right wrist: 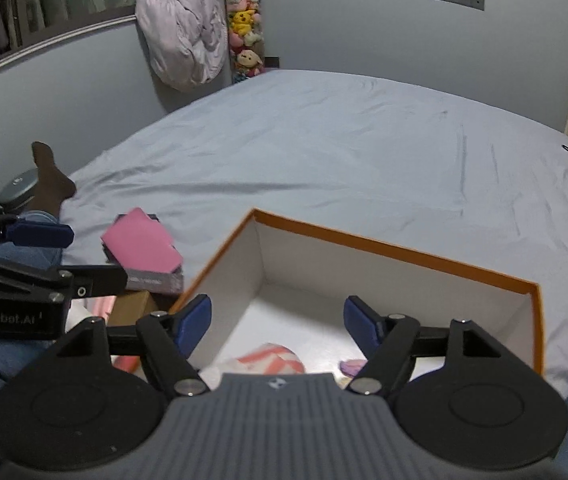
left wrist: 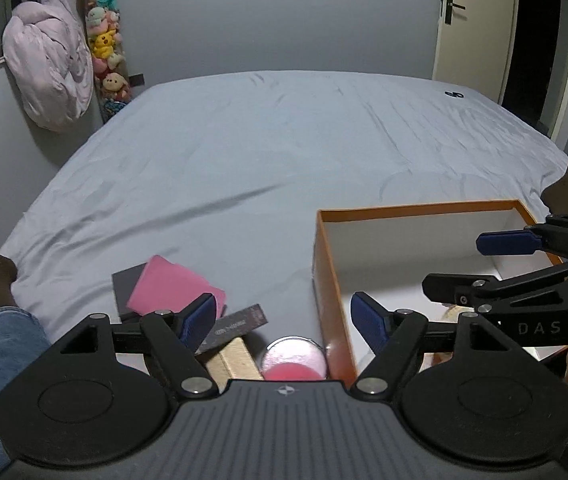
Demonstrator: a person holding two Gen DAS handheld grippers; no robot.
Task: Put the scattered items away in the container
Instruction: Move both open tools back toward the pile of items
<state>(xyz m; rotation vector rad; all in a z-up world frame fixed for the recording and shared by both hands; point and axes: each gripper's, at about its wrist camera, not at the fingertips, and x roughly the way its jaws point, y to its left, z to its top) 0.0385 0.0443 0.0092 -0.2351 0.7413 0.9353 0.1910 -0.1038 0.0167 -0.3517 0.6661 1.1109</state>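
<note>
- Left wrist view: left gripper [left wrist: 284,322] stood wide and empty over the loose pile at 6 o'clock, pink card [left wrist: 174,288] and round tin [left wrist: 295,358], beside the orange box [left wrist: 333,292], seemingly choosing.
- Right wrist view: right gripper [right wrist: 276,326] gaped empty above that box [right wrist: 399,249]; a pink-striped bundle [right wrist: 272,362] lay inside at 6 o'clock, apparently delivered.

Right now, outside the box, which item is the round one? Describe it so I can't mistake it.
Start at the orange-rimmed box on the grey bed sheet. Just outside its near left corner, close to the left gripper, lies a round tin with a pale pink top. Its neighbours, the tan block and dark card, are flat and straight-edged; only it is circular.
</note>
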